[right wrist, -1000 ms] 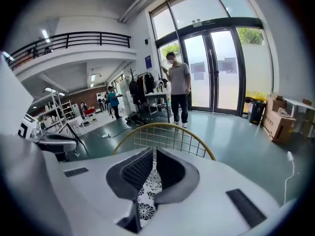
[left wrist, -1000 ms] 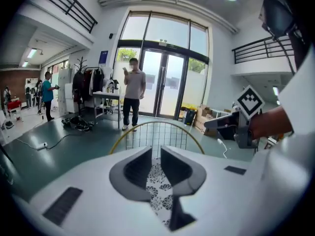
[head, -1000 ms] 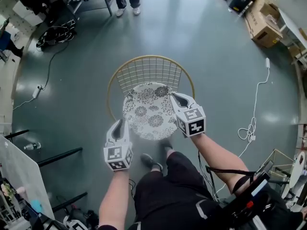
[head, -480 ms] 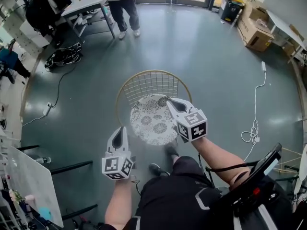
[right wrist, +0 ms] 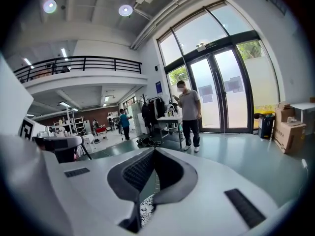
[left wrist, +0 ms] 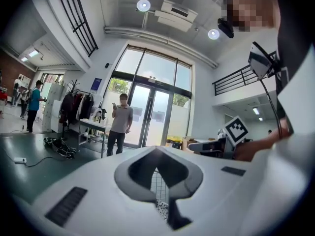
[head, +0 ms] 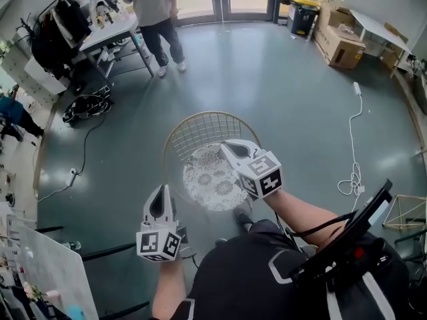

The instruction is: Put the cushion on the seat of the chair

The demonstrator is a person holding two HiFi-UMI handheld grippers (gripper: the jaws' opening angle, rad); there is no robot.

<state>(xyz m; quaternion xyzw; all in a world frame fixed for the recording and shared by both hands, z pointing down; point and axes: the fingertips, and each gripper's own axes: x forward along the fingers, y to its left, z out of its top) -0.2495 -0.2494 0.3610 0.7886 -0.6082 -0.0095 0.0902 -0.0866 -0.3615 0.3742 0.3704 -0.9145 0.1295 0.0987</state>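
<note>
A round white cushion (head: 211, 179) with a black floral print lies flat on the seat of the gold wire chair (head: 200, 127), in the middle of the head view. My left gripper (head: 161, 192) is shut and empty, raised off the cushion's left edge. My right gripper (head: 227, 146) is also shut and empty, and it hangs above the cushion's far right edge. In the left gripper view the closed jaws (left wrist: 156, 150) point level across the room, with a sliver of cushion (left wrist: 161, 210) below. The right gripper view shows its closed jaws (right wrist: 153, 151) and a bit of cushion (right wrist: 146, 206).
A person (head: 155, 12) stands by a table (head: 110, 29) at the back left. Cardboard boxes (head: 337, 45) sit at the back right. A white cable (head: 352, 172) runs over the floor on the right, and a black bag (head: 87, 105) lies on the left.
Both grippers have lifted up off the cushion's edges and let it go. The cushion stays on the seat. The head view has tipped up to show more of the room.
</note>
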